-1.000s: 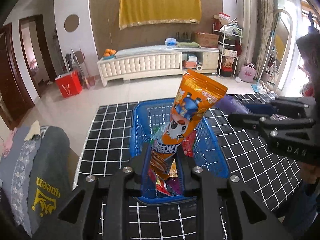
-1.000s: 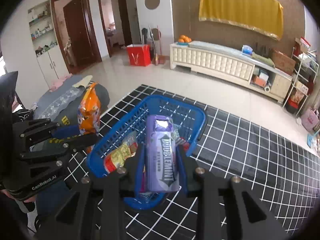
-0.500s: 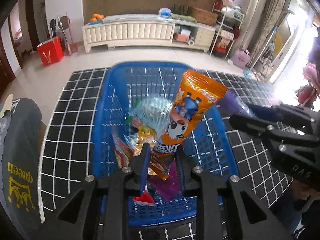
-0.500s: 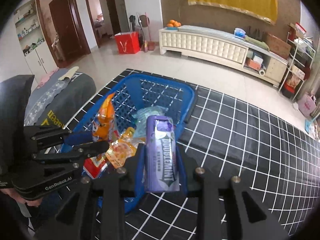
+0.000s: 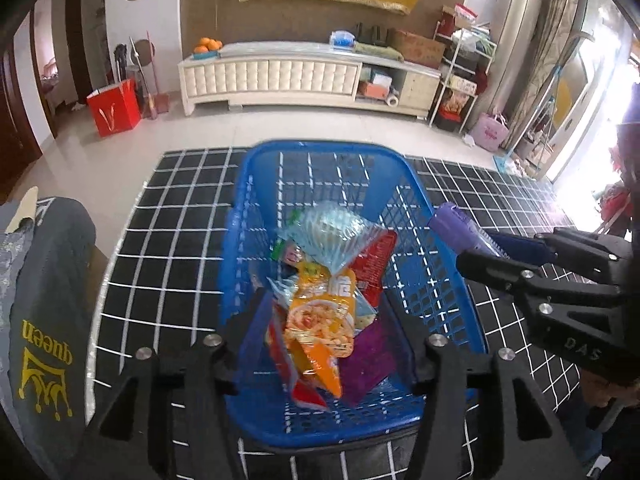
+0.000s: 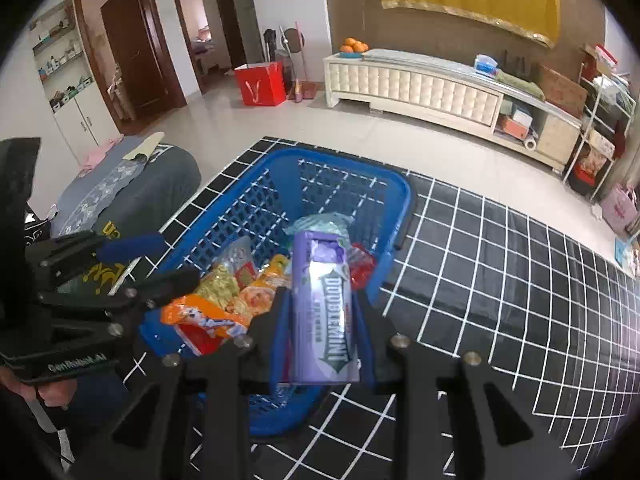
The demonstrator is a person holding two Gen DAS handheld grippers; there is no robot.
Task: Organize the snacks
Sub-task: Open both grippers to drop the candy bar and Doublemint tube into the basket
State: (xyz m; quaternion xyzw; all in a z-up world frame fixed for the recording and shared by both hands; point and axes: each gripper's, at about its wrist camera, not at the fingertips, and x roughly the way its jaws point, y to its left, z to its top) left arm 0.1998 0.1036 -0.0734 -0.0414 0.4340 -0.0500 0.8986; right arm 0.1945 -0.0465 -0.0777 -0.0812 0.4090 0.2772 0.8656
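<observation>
A blue plastic basket [image 5: 440, 216] [image 6: 394, 196] stands on a black grid mat and holds several snack packets. My left gripper [image 5: 324, 312] is open over the basket's near end, fingers wide apart. The orange snack bag [image 6: 200, 322] lies in the basket below it, on top of the other packets [image 5: 320, 316]. My right gripper [image 6: 322, 312] is shut on a purple Doublemint gum pack [image 6: 322, 308], held upright over the basket's near right rim. The gum pack also shows in the left wrist view [image 5: 460, 228].
The black grid mat [image 6: 500, 272] extends to the right of the basket. A grey cushion with yellow print [image 5: 44, 320] lies left of the mat. A white cabinet [image 5: 280, 76] and a red bag [image 5: 114, 108] stand on the floor beyond.
My left gripper opened and let go of the orange snack bag, which dropped into the basket. My right gripper with the gum pack moved closer over the basket.
</observation>
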